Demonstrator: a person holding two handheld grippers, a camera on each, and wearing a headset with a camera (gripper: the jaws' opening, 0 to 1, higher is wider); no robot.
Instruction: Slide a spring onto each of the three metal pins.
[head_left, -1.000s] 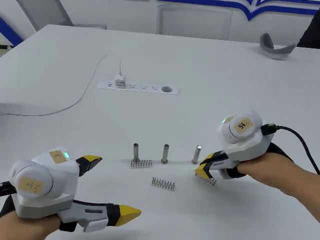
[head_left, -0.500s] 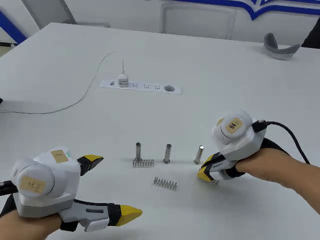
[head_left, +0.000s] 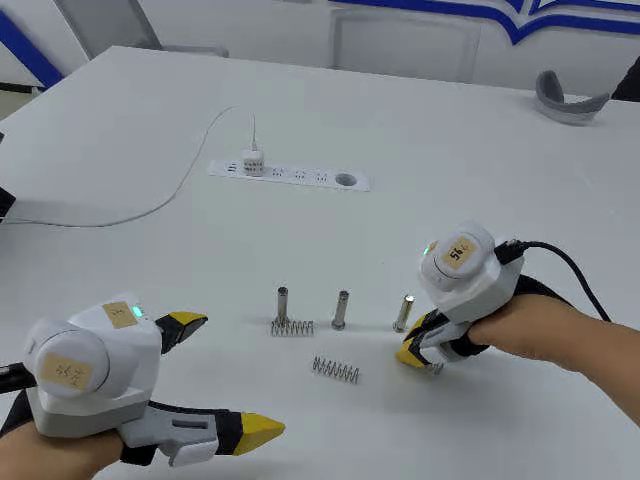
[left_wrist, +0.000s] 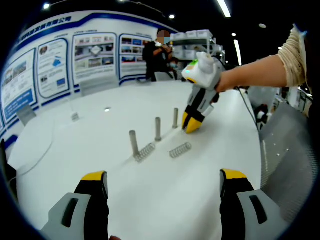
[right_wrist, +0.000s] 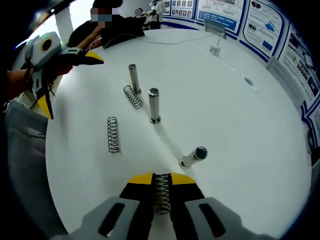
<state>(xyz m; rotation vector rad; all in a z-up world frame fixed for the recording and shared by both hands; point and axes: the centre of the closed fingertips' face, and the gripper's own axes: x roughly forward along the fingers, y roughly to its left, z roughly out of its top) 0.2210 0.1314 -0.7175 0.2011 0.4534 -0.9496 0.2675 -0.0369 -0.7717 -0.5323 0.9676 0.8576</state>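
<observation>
At the near edge of the tabletop (head_left: 150, 120), the left gripper (head_left: 228, 375) hovers with its jaws spread wide and empty, probably kept back to leave the work to the other hand. Its round housing carries a paper sticker with a handwritten number that is too unclear to read.

Just beyond it, a loose spring (head_left: 335, 370) lies flat on its side, waiting in front of the middle pin (head_left: 342, 307).

To the right, the right gripper (right_wrist: 161, 178) points down at the tabletop. Its jaws pinch a held spring (right_wrist: 161, 192), and the coil runs lengthwise between them, likely so that an open end can be brought to a pin top. Whether it is lifted clear of the surface cannot be told. This gripper's sticker seems to read "56", though not certainly.

The right pin (head_left: 405, 312) stands bare just beside those jaws and is the likely first target. The middle pin is bare too. Another spring (head_left: 292, 327) lies against the foot of the left pin (head_left: 283, 300), beside it rather than on it. No pin carries a spring yet.

Farther off sits a white power strip (head_left: 300, 176) with a plug (head_left: 252, 160). The wall posters in the gripper views are too small to read.
</observation>
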